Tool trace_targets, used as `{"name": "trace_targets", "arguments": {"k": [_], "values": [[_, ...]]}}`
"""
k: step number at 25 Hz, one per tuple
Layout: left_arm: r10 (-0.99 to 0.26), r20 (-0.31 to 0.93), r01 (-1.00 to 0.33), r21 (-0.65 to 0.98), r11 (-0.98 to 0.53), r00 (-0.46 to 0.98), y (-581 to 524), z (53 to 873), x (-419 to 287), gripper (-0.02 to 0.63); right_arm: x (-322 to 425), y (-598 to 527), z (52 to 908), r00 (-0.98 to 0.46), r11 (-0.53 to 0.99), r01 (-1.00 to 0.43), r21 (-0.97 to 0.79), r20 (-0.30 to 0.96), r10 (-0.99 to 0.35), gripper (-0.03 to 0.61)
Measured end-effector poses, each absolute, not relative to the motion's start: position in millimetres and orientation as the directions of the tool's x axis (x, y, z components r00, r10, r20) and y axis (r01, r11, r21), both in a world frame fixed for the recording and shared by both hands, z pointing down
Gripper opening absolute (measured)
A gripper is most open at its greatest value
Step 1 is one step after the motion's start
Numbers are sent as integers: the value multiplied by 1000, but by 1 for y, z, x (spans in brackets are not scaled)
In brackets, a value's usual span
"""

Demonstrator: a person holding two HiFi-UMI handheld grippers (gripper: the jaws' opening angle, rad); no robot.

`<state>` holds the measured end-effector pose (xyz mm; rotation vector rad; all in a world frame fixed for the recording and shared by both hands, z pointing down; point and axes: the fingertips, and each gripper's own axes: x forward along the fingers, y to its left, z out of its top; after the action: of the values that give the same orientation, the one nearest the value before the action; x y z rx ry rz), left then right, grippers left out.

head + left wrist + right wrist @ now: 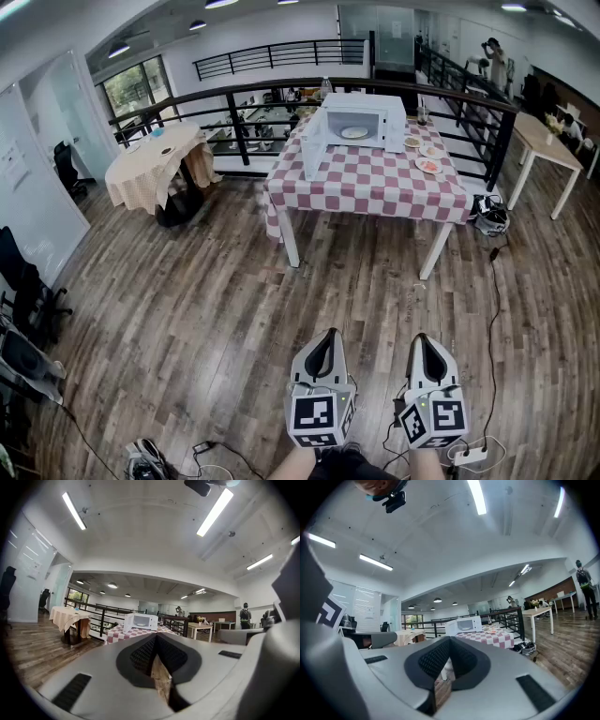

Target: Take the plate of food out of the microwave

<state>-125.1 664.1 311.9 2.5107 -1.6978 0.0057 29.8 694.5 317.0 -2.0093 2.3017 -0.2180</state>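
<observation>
Out on the wood floor point(187, 309): the person is standing well apart from the table point(375, 192), holding both grippers low and pointing them toward it.
Left gripper point(324, 339): its jaws are pressing together with nothing between them; only floor is showing through the slit.
Right gripper point(427, 343): its jaws are likewise pressing closed and carrying nothing.
Plate point(354, 132): it is sitting inside the microwave point(394, 120); the food on it is too small to make out.
Microwave: it is standing toward the far side of the checked table, with its door point(314, 143) hanging wide open to the left.
Step in hand: judging by the gap, the approach is only beginning. The door looks dealt with, and the reach is not yet starting.
Next move: this is calling for a walk up to the table's near edge. One gripper should then be spreading its jaws and aiming at the plate's rim, keeping the plate level so the food is not sliding. The other gripper is probably best used steadying the opposite rim.
Other things: a few small plates point(428, 166) are lying just right of the microwave. A round table point(155, 169) is standing off to the left, a railing point(234, 122) is running behind, and a side table point(548, 141) is sitting at far right.
In the way: a bag point(490, 216) and a cable point(494, 309) are lying by the table's right leg, and a power strip point(469, 457) is lying close to the right gripper. The straight line to the table is looking free. The open door is crowding the left of the opening, so the right gripper is likely getting the easier reach.
</observation>
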Motion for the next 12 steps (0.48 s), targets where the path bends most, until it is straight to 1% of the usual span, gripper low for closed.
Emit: {"name": "trace_targets", "arguments": {"k": [12], "values": [[-929,66,-929,84,-359,365,666,309,-125,14,32,698,313,-132,126,-981,-145,32,-991,-6]]}}
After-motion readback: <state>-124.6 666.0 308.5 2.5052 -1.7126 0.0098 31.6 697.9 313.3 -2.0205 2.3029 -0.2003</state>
